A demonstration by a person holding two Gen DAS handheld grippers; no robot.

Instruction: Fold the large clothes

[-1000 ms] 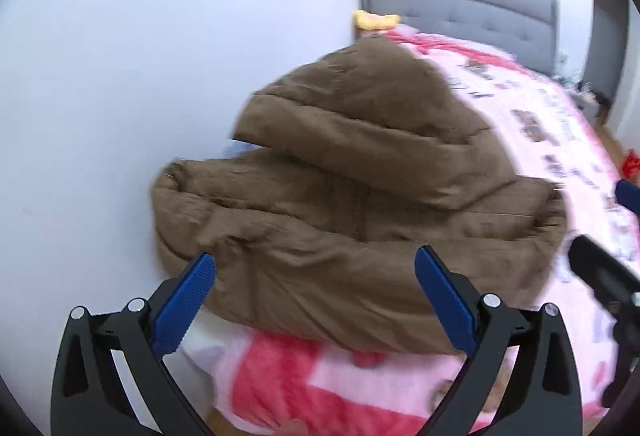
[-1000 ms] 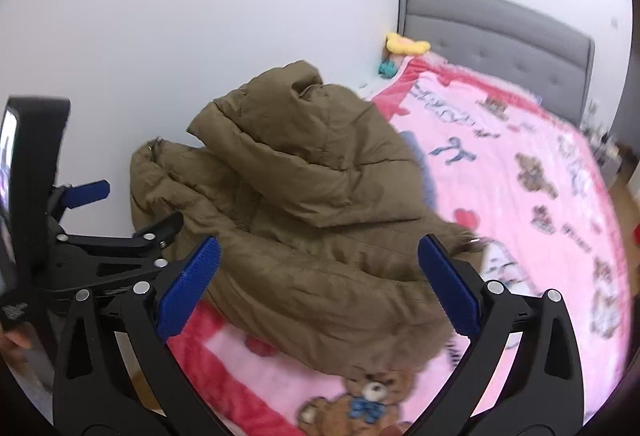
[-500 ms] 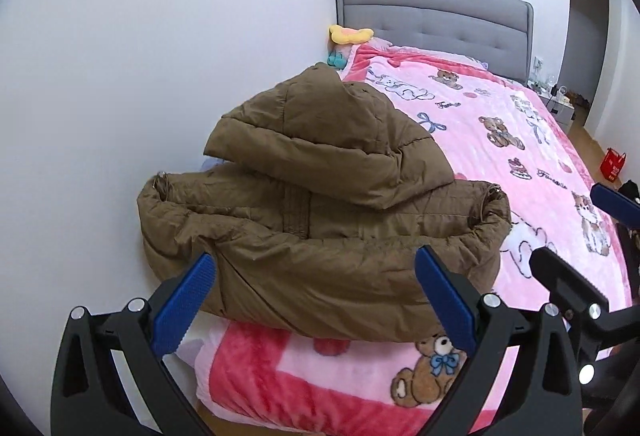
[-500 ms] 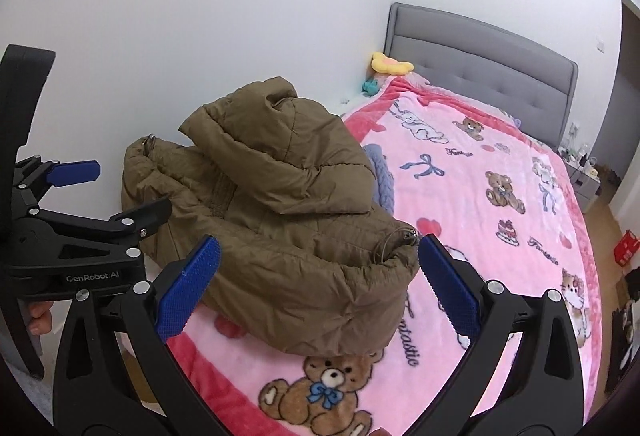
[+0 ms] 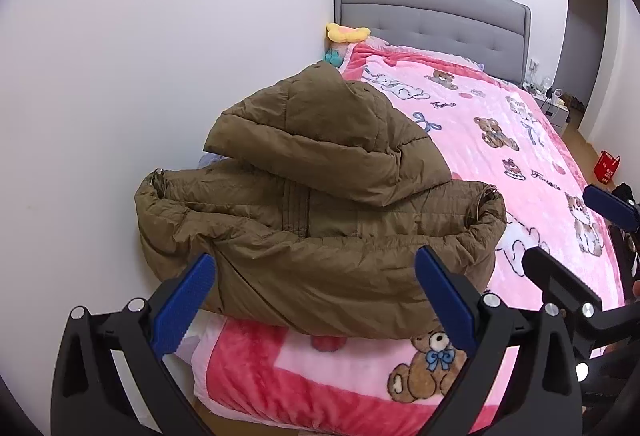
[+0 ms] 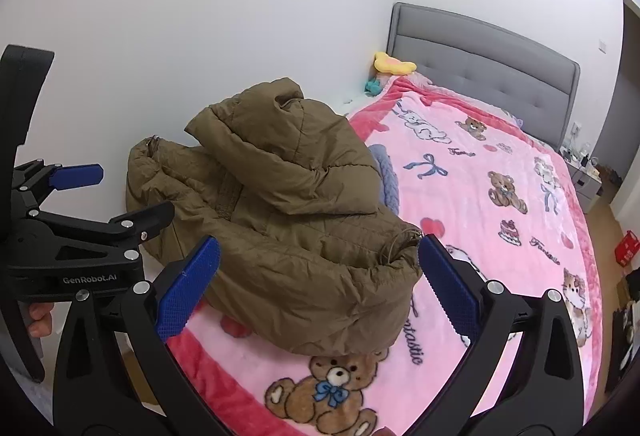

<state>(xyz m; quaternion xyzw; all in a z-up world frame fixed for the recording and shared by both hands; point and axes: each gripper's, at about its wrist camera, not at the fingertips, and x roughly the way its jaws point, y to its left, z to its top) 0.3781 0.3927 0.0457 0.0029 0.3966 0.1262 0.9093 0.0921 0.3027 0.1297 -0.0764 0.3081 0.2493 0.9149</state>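
A brown puffer jacket (image 5: 320, 203) lies folded in a thick bundle on the near left corner of the bed, its hood (image 5: 320, 131) laid over the top; the right wrist view shows the jacket (image 6: 280, 211) from the right. My left gripper (image 5: 316, 300) hangs open just in front of its near edge, holding nothing. My right gripper (image 6: 320, 288) is also open and empty, back from the bundle's near right end. The left gripper (image 6: 116, 195) appears at the left of the right wrist view, and the right gripper (image 5: 576, 240) at the right of the left wrist view.
The bed carries a pink blanket (image 6: 500, 203) with bear prints and a red border. A grey headboard (image 5: 432, 23) stands at the far end, with a yellow plush (image 5: 346, 32) by it. A white wall (image 5: 140, 75) runs along the left. A red bag (image 5: 608, 165) sits on the floor at right.
Both grippers have pulled back and up from the jacket, so more of the bed and room shows. The jacket lies still, folded as before.
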